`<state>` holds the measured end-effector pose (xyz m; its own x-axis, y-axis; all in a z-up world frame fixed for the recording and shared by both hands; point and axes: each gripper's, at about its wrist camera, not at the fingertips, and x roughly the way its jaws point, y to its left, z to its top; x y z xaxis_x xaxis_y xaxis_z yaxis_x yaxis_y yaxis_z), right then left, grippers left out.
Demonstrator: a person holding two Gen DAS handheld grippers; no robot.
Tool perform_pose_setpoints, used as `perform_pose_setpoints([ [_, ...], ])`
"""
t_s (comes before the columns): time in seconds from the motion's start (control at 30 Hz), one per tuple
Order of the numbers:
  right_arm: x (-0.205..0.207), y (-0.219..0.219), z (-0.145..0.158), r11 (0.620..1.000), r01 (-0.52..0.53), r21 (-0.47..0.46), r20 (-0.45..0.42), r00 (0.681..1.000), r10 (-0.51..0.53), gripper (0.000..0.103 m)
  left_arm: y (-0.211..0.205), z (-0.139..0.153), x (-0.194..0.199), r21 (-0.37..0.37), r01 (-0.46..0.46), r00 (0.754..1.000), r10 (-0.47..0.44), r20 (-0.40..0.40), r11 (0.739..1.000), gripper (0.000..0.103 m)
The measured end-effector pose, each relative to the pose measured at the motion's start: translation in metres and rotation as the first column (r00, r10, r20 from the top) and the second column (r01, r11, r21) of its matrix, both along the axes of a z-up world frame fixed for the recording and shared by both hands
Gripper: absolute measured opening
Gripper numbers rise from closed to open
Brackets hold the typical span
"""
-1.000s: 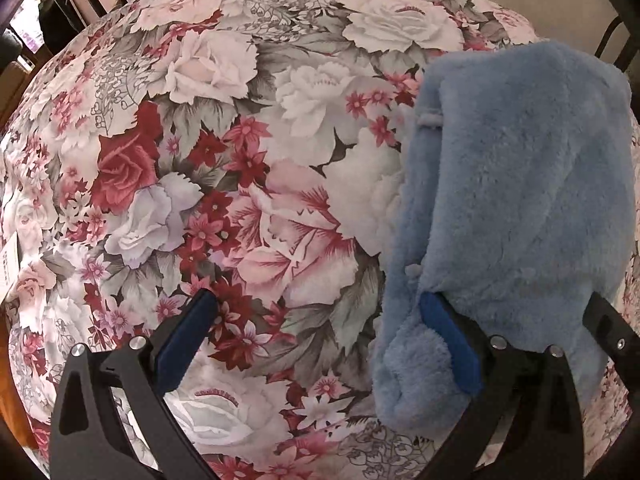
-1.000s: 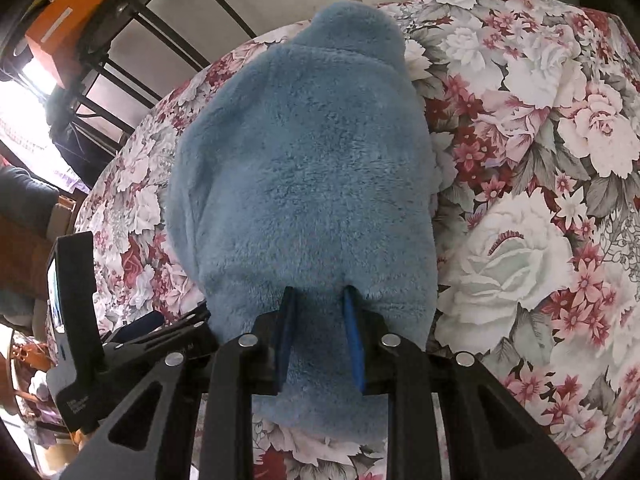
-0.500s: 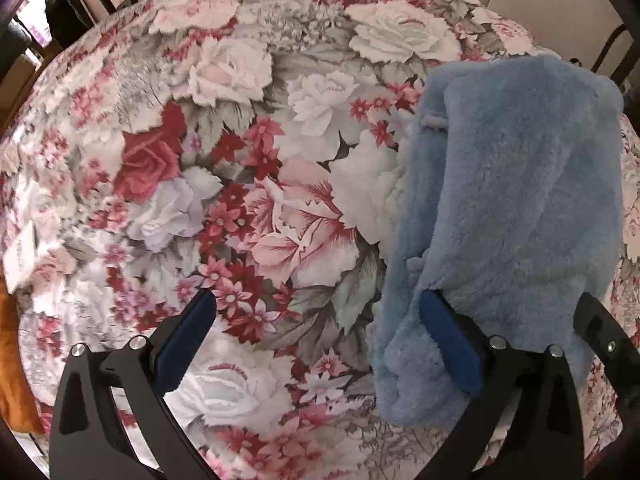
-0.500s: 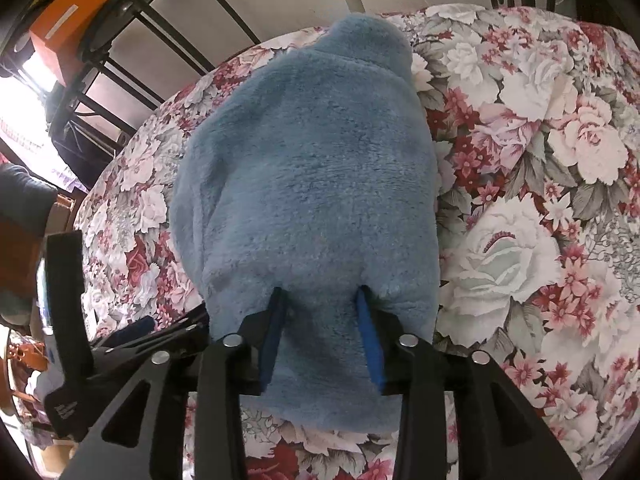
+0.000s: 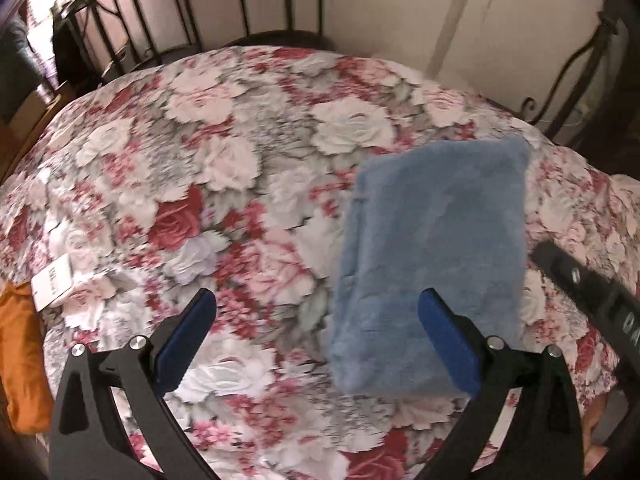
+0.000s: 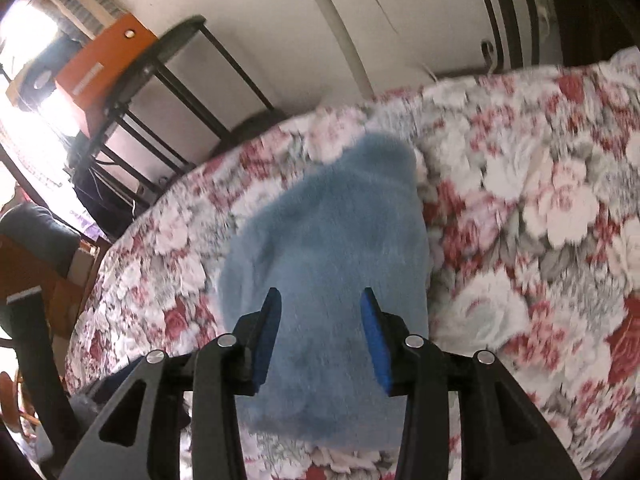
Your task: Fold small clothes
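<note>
The blue fleece garment [image 5: 432, 248] lies folded into a compact oblong on the floral cloth [image 5: 224, 168] that covers the surface, its plush nap up and its edges roughly squared in the left wrist view. Seen from the right wrist, the same garment [image 6: 332, 232] runs straight ahead from the jaws, its near end below and between them and its narrower far end rounded. The right gripper [image 6: 321, 330] has its jaws a moderate way apart, with blue pads [image 6: 267, 336] on the inner faces; the fleece shows in the gap between them, but the pads do not press on it and seem to stand above it. The left gripper [image 5: 320, 340] has its jaws wide apart and holds nothing: its right finger overlaps the near right part of the garment in the picture, while its left finger stands over bare floral cloth, well to the left of the fleece. To the far left of the left jaws, a white paper tag [image 5: 54, 284] lies at the edge of the cloth, with something orange [image 5: 20, 356] just beyond it. Ahead of both pairs of jaws, past the far rim of the surface, are black metal bars [image 5: 240, 0] and a pale wall [image 6: 280, 20]. Left of the right jaws an orange box [image 6: 100, 60] sits on a dark metal rack [image 6: 172, 64]. Both pictures are slightly blurred.
</note>
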<state>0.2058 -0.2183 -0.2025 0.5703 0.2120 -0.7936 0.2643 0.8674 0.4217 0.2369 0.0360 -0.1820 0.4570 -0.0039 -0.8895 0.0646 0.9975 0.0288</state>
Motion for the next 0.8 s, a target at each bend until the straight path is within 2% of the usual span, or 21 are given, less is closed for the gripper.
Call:
perform_pose_setpoints([
  [0.27,0.046,-0.002,0.003,0.998,-0.065,-0.015,0.029,0.997,0.065,0.040,-0.027,-0.044,0.016,0.008,0.078,0.994,-0.077,-0.072,0.997,0.099],
  [0.37,0.069,0.003,-0.012,0.995,-0.103,-0.001,0.006,0.995,0.103,0.040,-0.028,-0.064,0.024,-0.006,0.078,0.990,-0.079,-0.114,0.997,0.099],
  [0.5,0.096,0.017,-0.038,0.982,-0.184,-0.033,-0.038,0.982,0.183,0.040,-0.022,-0.089,0.031,-0.093,0.054,0.980,-0.070,-0.186,0.994,0.099],
  [0.6,0.110,0.020,-0.065,0.971,-0.234,-0.051,-0.095,0.969,0.228,0.037,-0.022,-0.096,0.033,-0.088,0.079,0.980,-0.093,-0.177,0.993,0.099],
  [0.7,0.117,0.010,-0.088,0.969,-0.247,0.005,-0.120,0.962,0.246,0.034,-0.023,-0.101,0.034,-0.082,0.090,0.981,-0.103,-0.162,0.993,0.099],
  [0.8,0.122,0.007,-0.096,0.967,-0.254,0.030,-0.131,0.958,0.256,0.034,-0.020,-0.106,0.038,-0.113,0.077,0.982,-0.095,-0.165,0.991,0.099],
])
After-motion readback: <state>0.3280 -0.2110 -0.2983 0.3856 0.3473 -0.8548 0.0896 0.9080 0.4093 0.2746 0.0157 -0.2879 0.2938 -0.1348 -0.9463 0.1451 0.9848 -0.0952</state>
